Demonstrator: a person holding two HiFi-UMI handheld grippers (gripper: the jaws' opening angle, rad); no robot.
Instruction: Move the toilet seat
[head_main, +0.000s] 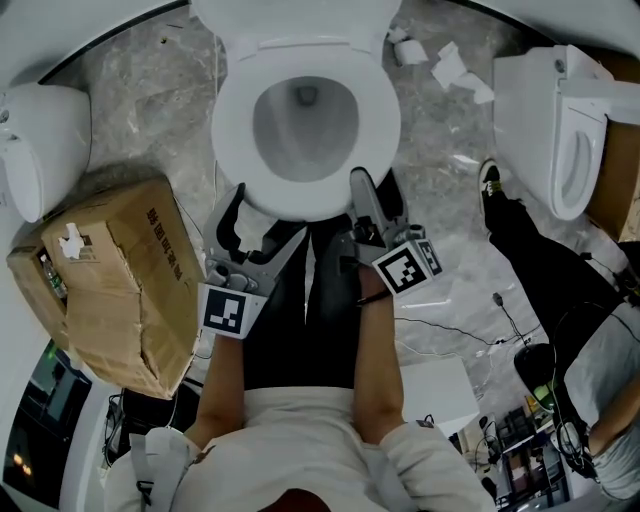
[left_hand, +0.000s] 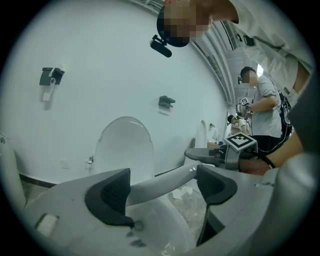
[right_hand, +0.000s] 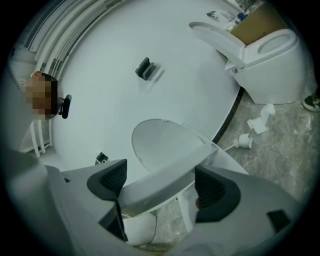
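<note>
The right gripper (right_hand: 159, 186) holds its dark fingers (right_hand: 109, 181) apart, astride the rim of the white plastic toilet seat (right_hand: 170, 172); the white oval lid (right_hand: 160, 142) stands raised behind.

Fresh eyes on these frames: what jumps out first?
The white toilet at top centre of the head view, its lid upright against the wall. The left gripper and right gripper are both at the front rim of the toilet seat, and the rim crosses the gap between each one's open jaws. A battered cardboard box sits left, a second toilet right, and crumpled paper on the floor.
</note>
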